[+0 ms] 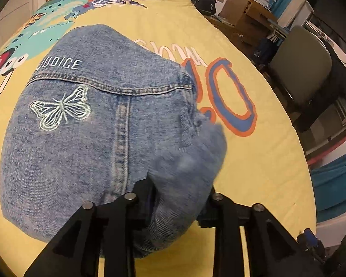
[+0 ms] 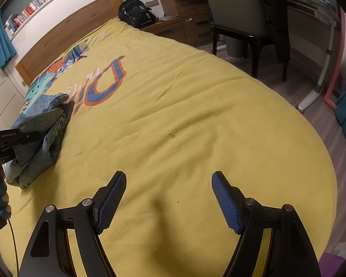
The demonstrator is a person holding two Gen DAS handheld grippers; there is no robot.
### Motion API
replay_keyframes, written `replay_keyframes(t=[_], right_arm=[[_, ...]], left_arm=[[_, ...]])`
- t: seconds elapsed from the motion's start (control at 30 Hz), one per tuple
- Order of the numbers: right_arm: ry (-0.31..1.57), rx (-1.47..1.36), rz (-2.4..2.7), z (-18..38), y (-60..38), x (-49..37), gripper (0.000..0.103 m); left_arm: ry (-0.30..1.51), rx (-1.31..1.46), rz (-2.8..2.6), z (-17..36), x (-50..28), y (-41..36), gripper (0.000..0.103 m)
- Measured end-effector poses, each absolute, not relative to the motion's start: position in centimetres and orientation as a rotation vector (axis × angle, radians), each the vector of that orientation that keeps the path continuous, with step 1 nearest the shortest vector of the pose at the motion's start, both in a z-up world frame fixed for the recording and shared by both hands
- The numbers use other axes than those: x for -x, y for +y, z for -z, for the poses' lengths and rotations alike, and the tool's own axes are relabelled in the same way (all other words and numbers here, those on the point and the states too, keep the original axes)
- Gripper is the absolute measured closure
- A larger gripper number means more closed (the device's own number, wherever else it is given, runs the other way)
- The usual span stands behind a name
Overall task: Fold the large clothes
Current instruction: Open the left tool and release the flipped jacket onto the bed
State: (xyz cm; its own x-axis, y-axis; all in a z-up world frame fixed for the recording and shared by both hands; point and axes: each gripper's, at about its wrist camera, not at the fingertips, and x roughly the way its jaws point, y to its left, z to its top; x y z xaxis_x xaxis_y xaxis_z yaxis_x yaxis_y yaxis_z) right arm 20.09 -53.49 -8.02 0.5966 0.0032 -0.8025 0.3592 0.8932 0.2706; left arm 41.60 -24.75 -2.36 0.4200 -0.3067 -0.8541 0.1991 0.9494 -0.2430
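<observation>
Left gripper [image 1: 177, 191] pinching bunched denim jacket [image 1: 85, 124] fold, guessing I'm dragging it over. Right gripper [image 2: 169, 198] spread wide, idle above yellow bedspread [image 2: 196, 115].

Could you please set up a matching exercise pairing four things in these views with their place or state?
Things:
1. left gripper
2. right gripper
3. denim jacket
4. black backpack

Places or states:
A. at the far corner of the bed, by the headboard
B. open, with nothing between its fingers
C. lying on the yellow bedspread, butterfly embroidery up
D. shut on a fold of denim

Pairs: 1-D, 2-B, 3-C, 4-A
</observation>
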Motion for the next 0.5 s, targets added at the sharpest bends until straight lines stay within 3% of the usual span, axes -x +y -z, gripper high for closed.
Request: replay_keyframes(t=[0.5], right_arm=[[0.901, -0.461, 0.235, 7.7, -55.1, -18.5, 0.025]], left_arm=[[1.101, 0.065, 0.355, 2.1, -40.0, -26.8, 0.066]])
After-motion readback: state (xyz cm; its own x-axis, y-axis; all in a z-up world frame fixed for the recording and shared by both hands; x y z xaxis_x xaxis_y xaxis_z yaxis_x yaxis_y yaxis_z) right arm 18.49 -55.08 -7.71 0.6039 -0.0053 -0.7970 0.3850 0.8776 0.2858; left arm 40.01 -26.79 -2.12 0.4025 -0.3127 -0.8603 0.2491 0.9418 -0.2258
